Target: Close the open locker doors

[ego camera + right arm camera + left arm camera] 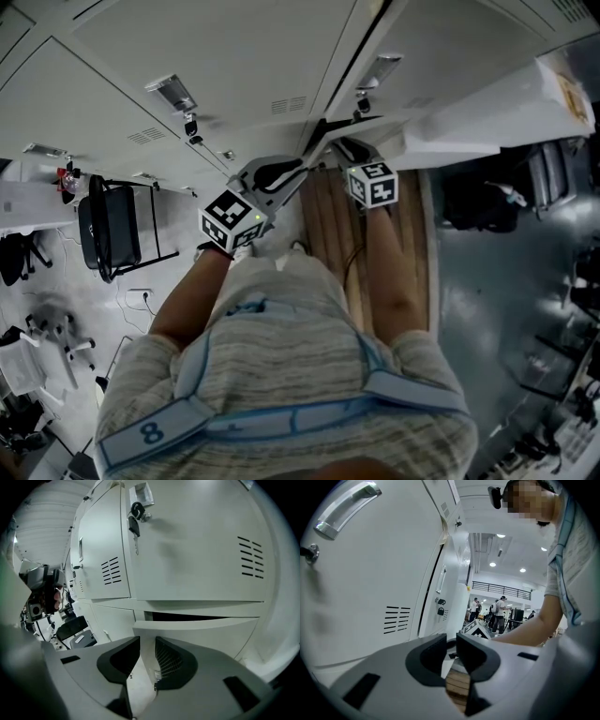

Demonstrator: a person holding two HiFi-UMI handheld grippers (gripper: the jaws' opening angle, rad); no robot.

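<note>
Fingers on the left gripper (450,644) and right gripper (146,646) stand slightly apart, holding nothing, so a push could glance off the open locker door (487,114).

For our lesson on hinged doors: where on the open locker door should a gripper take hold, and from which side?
Grip the open locker door at its free edge, fingers either side of the thin panel, coming from the front. The gap behind it narrows away from there, so it pivots opposite; the right gripper straddles that edge.
</note>
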